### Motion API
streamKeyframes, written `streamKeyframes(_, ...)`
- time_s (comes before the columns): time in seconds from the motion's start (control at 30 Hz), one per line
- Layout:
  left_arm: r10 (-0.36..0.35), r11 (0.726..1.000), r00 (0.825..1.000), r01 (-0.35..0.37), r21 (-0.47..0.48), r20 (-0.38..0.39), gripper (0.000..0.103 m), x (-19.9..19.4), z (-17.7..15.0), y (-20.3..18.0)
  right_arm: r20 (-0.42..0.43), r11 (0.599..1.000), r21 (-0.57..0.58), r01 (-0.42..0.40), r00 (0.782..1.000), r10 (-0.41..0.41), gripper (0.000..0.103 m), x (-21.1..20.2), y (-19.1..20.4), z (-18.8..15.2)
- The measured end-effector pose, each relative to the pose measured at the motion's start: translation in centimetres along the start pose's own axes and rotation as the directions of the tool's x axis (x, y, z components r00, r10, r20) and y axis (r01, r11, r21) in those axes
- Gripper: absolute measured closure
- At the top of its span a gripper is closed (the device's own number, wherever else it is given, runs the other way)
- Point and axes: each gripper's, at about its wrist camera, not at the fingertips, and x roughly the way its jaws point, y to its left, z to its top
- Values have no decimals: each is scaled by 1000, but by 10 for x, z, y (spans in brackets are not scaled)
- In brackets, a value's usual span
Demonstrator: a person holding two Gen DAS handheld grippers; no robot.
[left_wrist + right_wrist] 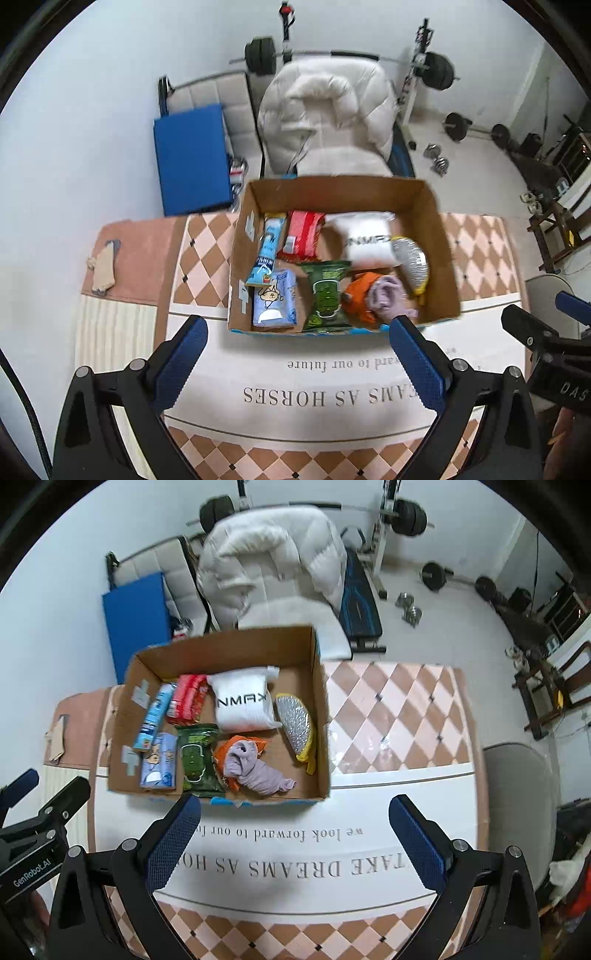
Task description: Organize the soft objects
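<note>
An open cardboard box [332, 192] [221, 642] stands on the table and holds soft packs: a white pillow pack [369, 240] [245, 701], a red pack [301, 234] [186, 698], a green wipes pack [327, 293] [197, 760], light blue packs [273, 302] [159, 760], a lilac cloth [384, 295] [255, 770] on an orange item [356, 291] [225, 751], and a silver-yellow sponge [412, 258] [297, 718]. My left gripper [297, 350] and right gripper [295, 830] are open and empty, above the table just in front of the box.
The table has a checkered cloth [399, 716] with a white printed band [295, 864]. A cardboard scrap [105, 267] lies at the left. A white padded chair [328, 118], a blue mat [192, 162] and barbell weights [439, 70] stand behind.
</note>
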Motion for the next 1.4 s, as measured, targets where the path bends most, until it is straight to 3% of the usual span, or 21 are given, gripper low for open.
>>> streamKeyframes(0.33,-44,999,989,48,-25,144,2,-95,-23,-5,180,999,-33,-5,984,11,0,-119,-4,-48)
streamKeyframes(0.67,-70,997,979,74,-13,192,2,-156,-52,-8,295,998,-56,10,955,7,0,-200,0,-87)
streamKeyframes(0.97,-78,997,970,82,-9,230,2,-182,-65,-7,326,997,-79,17,945,10,0,-231,8,-114)
streamKeyframes(1.4,-9,999,966,20,-39,260,0,-166,-57,-1,357,997,-46,58,933,-38,0,-221,2,-94)
